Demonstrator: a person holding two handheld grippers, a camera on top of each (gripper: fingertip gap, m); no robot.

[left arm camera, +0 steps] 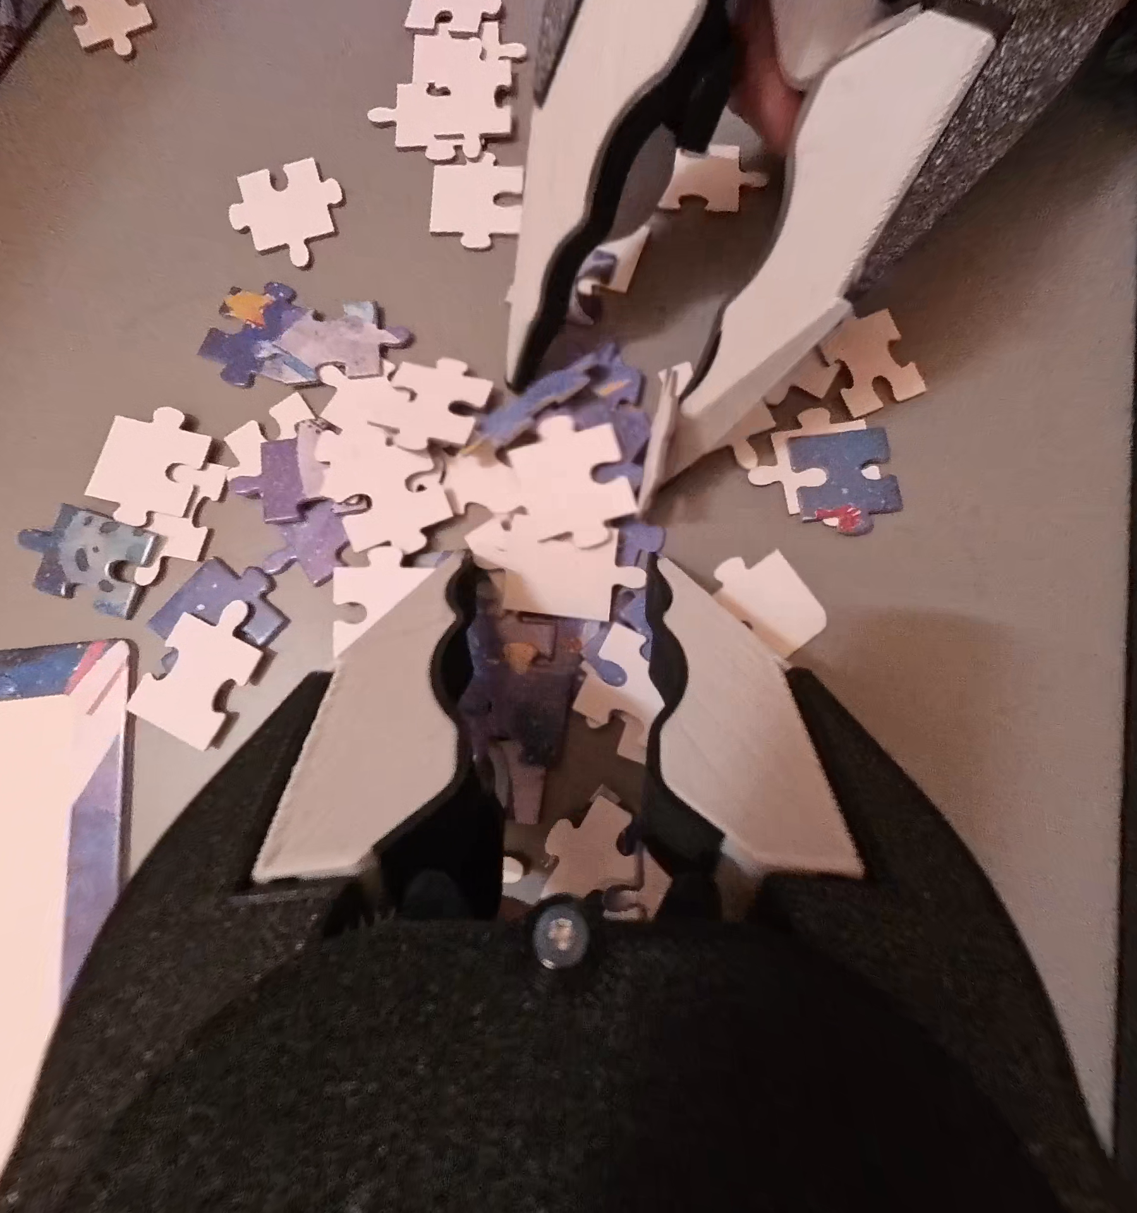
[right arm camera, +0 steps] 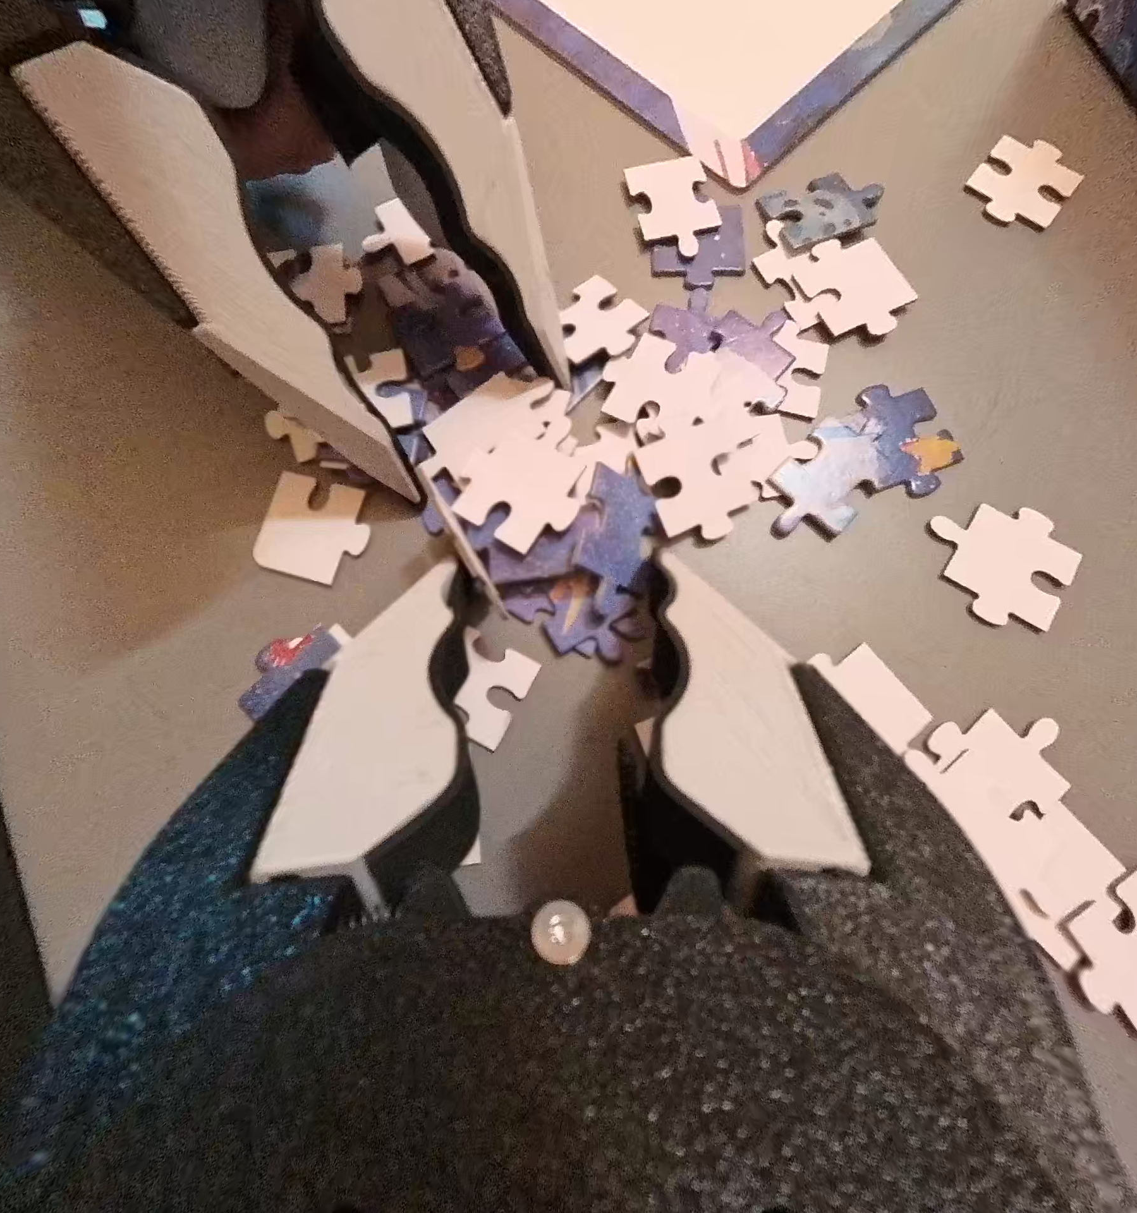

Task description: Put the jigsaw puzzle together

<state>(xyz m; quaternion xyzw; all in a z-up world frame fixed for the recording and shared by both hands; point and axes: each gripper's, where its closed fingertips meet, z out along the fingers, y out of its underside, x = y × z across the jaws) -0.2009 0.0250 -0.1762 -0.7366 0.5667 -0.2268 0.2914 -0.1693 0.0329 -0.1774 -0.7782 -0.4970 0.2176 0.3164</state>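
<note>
While both jaws gape, left gripper [left arm camera: 559, 571] and right gripper [right arm camera: 556, 577] flank the puzzle heap [left arm camera: 487, 472]

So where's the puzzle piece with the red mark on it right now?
In the left wrist view the blue piece with the red mark lies picture-side up on the table, right of the main pile, overlapping a blank white piece just below the right gripper.
</note>
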